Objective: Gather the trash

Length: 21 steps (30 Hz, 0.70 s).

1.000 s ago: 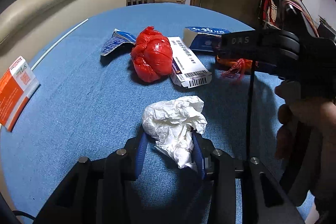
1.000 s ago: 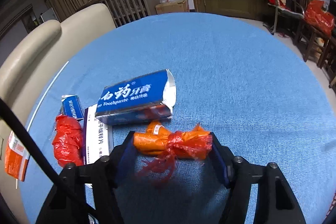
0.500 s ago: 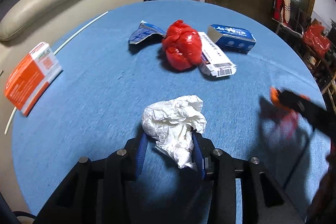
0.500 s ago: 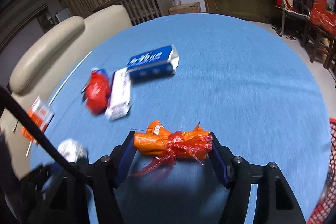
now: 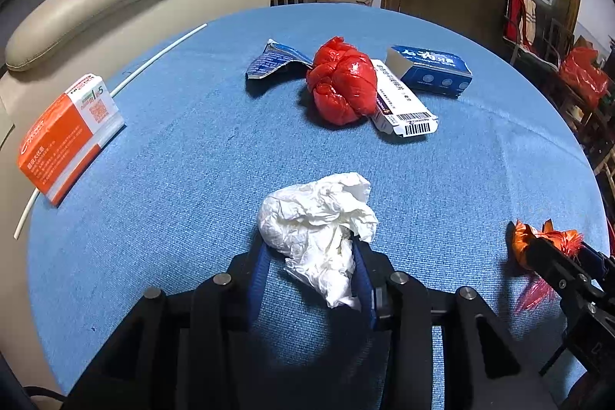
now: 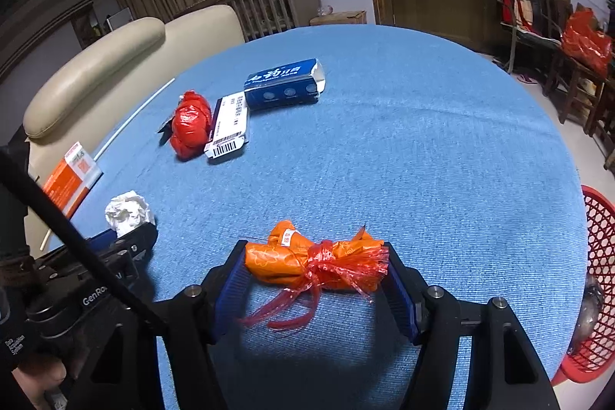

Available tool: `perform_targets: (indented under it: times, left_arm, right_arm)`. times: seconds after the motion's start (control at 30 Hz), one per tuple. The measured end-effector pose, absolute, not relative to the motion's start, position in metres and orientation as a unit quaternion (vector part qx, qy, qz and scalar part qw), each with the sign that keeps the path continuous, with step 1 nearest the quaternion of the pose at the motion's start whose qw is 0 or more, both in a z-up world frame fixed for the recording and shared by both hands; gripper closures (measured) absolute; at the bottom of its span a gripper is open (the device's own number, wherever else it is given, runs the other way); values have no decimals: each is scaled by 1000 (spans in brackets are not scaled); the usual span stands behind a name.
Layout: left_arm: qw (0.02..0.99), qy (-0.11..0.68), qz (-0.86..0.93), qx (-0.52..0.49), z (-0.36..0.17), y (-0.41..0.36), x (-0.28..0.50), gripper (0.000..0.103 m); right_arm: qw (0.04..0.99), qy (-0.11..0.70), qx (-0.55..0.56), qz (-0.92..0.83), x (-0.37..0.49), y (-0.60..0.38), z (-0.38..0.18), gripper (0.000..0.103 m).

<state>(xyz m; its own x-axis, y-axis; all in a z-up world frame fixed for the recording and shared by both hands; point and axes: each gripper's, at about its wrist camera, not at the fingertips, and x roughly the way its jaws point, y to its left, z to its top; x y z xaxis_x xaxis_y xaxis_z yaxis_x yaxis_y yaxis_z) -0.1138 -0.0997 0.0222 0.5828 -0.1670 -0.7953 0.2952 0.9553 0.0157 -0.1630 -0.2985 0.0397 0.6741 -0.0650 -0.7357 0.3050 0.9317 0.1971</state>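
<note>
right gripper (image 6: pixel 315 279) | carried orange bundle (image 6: pixel 307 258) away from boxes, toward table edge

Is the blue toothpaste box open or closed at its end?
Open. In the right wrist view the blue toothpaste box lies flat on the blue tablecloth, and the flap at its right end is splayed outward, showing its pale inside.

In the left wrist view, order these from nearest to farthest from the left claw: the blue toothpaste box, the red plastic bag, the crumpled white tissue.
1. Crumpled white tissue: gripped in the left claw.
2. Red plastic bag: mid-table, ahead.
3. Blue toothpaste box: farther back, to the right.
</note>
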Motion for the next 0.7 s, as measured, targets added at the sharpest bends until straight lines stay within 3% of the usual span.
perform_targets:
  times: [0.7]
  left_arm:
    - [887,438,-131,70,22,-99,-114,60]
  right_arm:
    - [907,380,148,-109,-170,-294,36,34]
